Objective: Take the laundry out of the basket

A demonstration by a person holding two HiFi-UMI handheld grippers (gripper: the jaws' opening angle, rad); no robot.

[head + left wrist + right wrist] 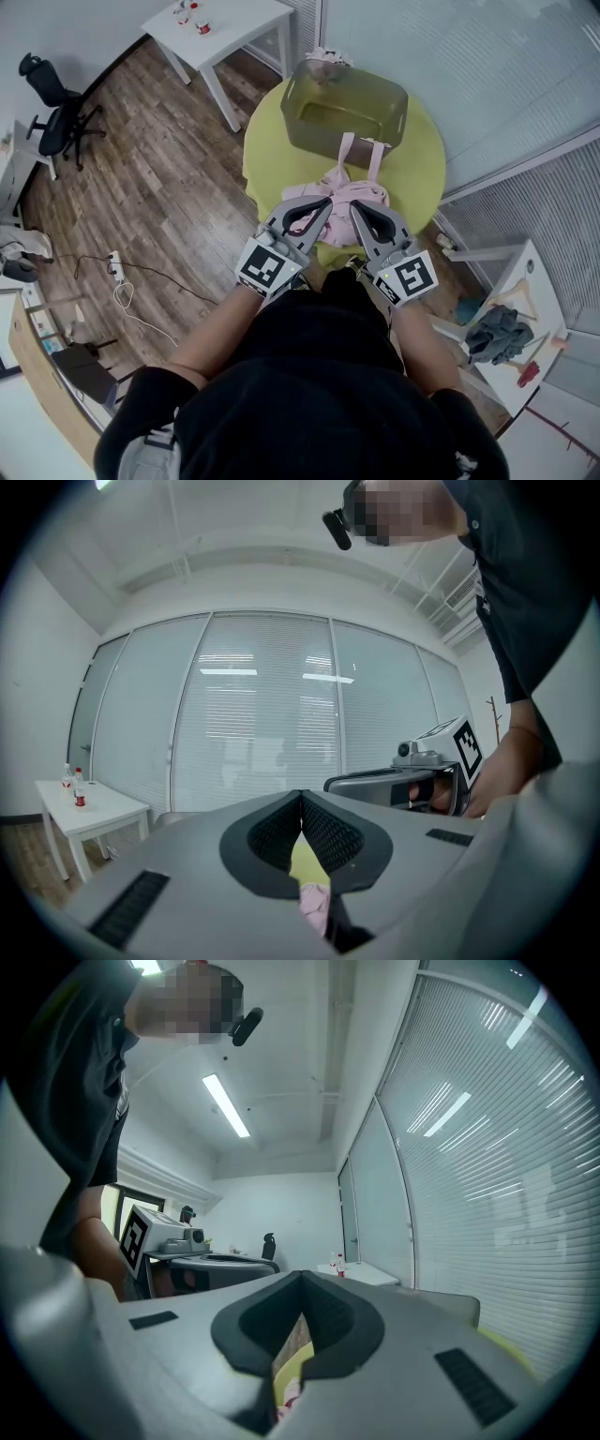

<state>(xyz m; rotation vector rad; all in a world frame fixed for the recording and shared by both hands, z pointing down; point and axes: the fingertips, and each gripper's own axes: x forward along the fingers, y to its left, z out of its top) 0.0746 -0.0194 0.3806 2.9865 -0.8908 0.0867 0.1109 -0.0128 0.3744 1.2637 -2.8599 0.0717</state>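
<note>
An olive-grey basket [339,141] stands at the far side of a round yellow-green table [272,155]. A bit of pink laundry [324,58] hangs over its far rim. A pink garment [343,191] lies on the table in front of the basket, with two straps running up against the basket's wall. My left gripper [327,201] and right gripper [354,206] hover side by side just over this garment, tips pointing at the basket. Both are shut with nothing between the pads. Under the left gripper [301,797] a patch of pink cloth [314,907] shows. The right gripper [301,1279] shows yellow table below.
A white side table [225,33] with small bottles stands beyond the basket at the left. An office chair [52,103] and a power strip [115,267] with its cable are on the wooden floor. At the right is a white shelf with grey clothes [495,333], and glass walls with blinds.
</note>
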